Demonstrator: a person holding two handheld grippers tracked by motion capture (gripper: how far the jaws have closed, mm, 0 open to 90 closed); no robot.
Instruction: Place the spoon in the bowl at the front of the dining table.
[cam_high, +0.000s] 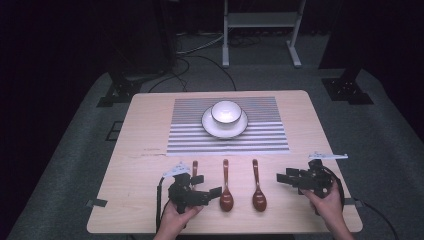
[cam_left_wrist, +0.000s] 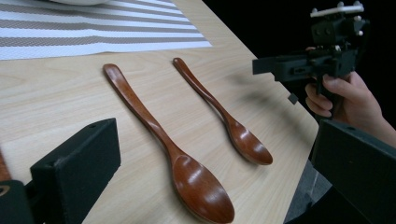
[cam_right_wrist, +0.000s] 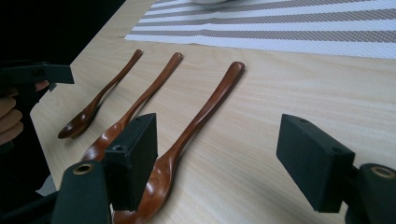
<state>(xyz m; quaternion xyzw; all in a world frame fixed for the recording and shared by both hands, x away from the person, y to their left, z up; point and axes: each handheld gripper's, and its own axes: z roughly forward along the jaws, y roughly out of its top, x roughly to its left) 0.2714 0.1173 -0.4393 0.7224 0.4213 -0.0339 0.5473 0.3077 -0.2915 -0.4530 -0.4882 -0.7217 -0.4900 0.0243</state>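
1. A dark room with grey carpet surrounds a pale wooden bench (cam_high: 140, 150), seen from above.
2. A grey-and-white striped placemat (cam_high: 260, 135) lies on the far half of the bench. On it sits a white plate (cam_high: 210, 127) carrying a white bowl (cam_high: 226, 112).
3. Three brown wooden spoons lie side by side on the bare wood just nearer than the placemat, handles pointing toward it and bowls toward the person.
4. The left spoon (cam_high: 194, 169) is partly covered by the left claw (cam_high: 212, 192). The middle spoon (cam_high: 226, 187) and the right spoon (cam_high: 258, 187) lie uncovered.
5. The left claw, held in the person's left hand (cam_high: 175, 215), sits low over the left spoon's bowl end and points toward the middle spoon. Its jaws stand wide apart with nothing between them.
6. The right claw (cam_high: 281, 178), held in the right hand (cam_high: 327, 200), is to the right of the right spoon, pointing toward it. Its jaws are also wide apart and hold nothing.
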